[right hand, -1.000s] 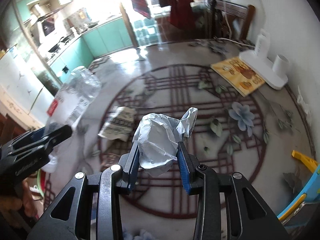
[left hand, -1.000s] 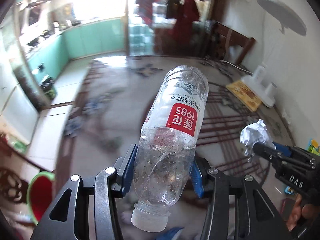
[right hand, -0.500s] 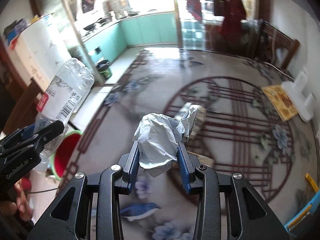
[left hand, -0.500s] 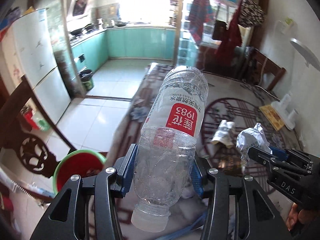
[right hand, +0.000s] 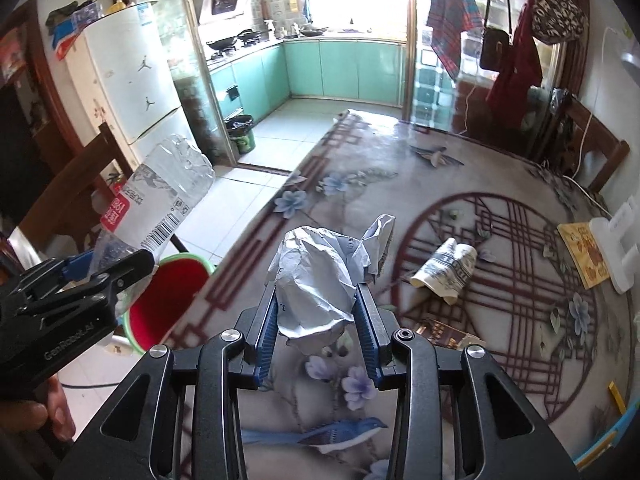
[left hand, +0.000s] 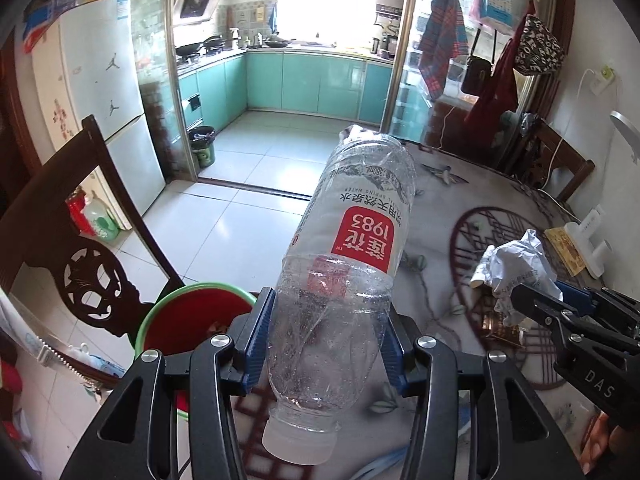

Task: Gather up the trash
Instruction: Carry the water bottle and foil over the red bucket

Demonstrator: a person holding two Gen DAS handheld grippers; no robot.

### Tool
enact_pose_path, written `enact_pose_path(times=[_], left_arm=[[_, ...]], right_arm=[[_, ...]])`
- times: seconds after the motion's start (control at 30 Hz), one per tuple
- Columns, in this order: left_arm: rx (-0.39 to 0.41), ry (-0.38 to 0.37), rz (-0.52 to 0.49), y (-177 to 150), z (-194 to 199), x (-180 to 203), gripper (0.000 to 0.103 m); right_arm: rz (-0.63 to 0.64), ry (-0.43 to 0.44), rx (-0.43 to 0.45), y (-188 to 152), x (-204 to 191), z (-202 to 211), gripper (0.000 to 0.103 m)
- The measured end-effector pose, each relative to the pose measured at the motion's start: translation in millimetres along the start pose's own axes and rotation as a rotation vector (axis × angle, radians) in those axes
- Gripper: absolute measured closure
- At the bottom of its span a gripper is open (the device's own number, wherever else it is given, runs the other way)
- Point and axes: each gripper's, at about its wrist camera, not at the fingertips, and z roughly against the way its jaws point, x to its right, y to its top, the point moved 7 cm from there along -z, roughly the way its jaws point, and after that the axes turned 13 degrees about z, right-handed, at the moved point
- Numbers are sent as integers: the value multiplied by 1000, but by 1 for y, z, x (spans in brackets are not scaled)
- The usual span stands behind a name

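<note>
My left gripper [left hand: 326, 340] is shut on an empty clear plastic bottle [left hand: 352, 264] with a red label, cap end toward me; the bottle also shows in the right wrist view [right hand: 160, 196]. My right gripper [right hand: 318, 320] is shut on a crumpled paper ball [right hand: 320, 276], which also shows at the right of the left wrist view [left hand: 516, 268]. A red bin with a green rim [left hand: 184, 316] stands on the floor beside the table, below and left of the bottle; it also shows in the right wrist view [right hand: 168, 300]. A crumpled paper wrapper [right hand: 446, 268] lies on the table.
The table [right hand: 520, 360] has a patterned cloth with flowers and a round lattice. A dark wooden chair [left hand: 80, 240] stands left of the bin. A yellow card [right hand: 586, 252] and a white holder [right hand: 616, 248] sit at the table's right edge. A small brown packet [right hand: 444, 334] lies near my right gripper.
Both grippers have swung left toward the table's edge while keeping their loads. The red bin has come closer, now just below the bottle.
</note>
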Motion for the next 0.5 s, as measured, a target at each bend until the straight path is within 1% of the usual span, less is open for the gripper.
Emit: enact_pose_path(times=[0.3,0.5], left_arm=[[0,15,20,9,-2,-32,57],[-1,34,46,13,-4,-62,57]], right_arm=[[34,-13,8,12,-29,-3,68],[57,1,6,21,-50,-10,68]])
